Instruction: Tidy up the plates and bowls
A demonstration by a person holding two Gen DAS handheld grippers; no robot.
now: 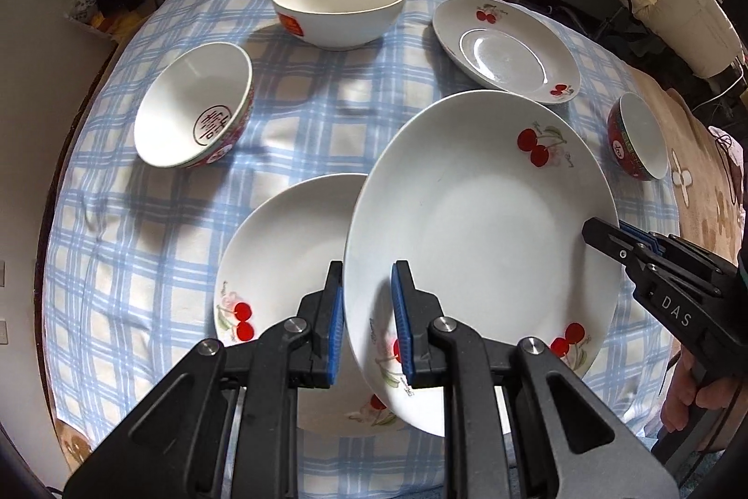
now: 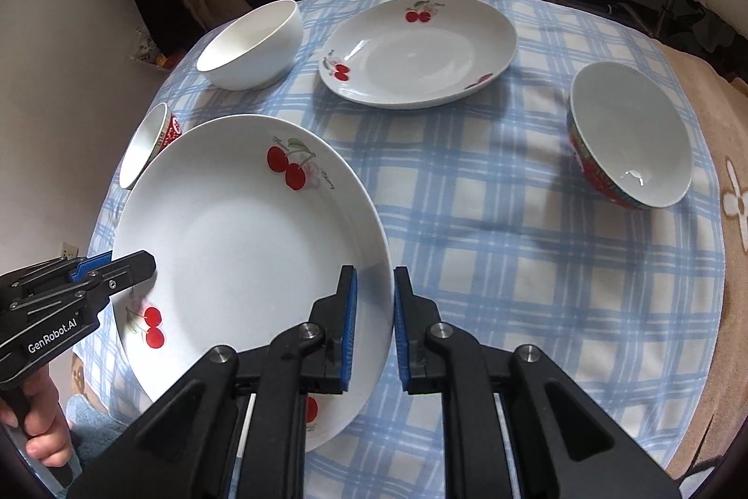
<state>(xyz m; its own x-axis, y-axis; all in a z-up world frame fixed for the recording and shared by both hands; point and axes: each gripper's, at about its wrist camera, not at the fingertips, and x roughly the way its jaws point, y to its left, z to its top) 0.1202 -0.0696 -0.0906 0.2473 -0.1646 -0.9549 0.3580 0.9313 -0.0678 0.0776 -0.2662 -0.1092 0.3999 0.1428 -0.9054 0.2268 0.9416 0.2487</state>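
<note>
Both grippers — left [image 1: 367,321] and right [image 2: 376,326] — are clamped narrow on opposite rim edges of 1 cherry plate [image 1: 481,246], held tilted above a 2nd plate [image 1: 285,265] on the checked cloth [image 1: 140,265]; a 3rd plate [image 1: 505,50] & 3 bowls are seen beyond.

Cherry-print plate [image 1: 477,227] aloft (tilted), perhaps above second plate [image 1: 285,246].

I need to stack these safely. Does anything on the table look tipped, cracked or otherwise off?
No cracks or spills show. Two patterned bowls lean on their sides on the checked cloth: one at the left, one at the right edge. The rest sit flat.
</note>
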